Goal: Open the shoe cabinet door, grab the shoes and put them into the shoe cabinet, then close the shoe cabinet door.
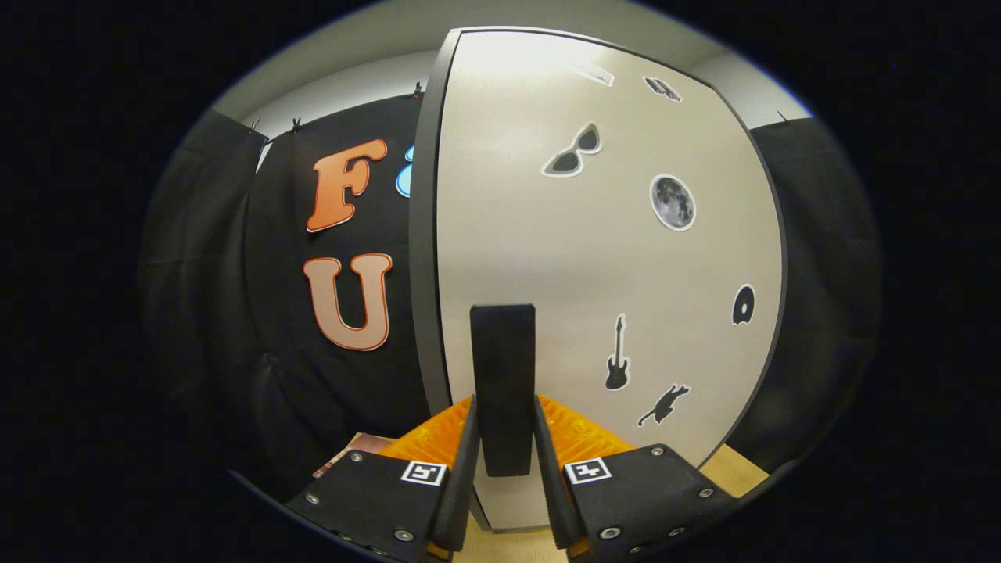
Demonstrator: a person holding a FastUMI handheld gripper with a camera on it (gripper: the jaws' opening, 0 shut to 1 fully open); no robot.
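Observation:
The shoe cabinet door (594, 258) is a tall pale panel with a dark band along its left edge, and it stands right in front of me. A black upright handle (503, 367) sits low on the door near that edge. My gripper (504, 410) is shut on the handle, with one finger (463, 457) against its left side and the other finger (550, 461) against its right side. The handle's lower end reaches down between the fingers. I cannot tell how far the door is swung.
Small stickers dot the door: sunglasses (573, 150), a moon (672, 202), a guitar (617, 356), a cat (663, 404). Black cloth wall hangs left and right of the cabinet. A light wooden surface (735, 469) lies below, with a brownish object (353, 452) at the lower left.

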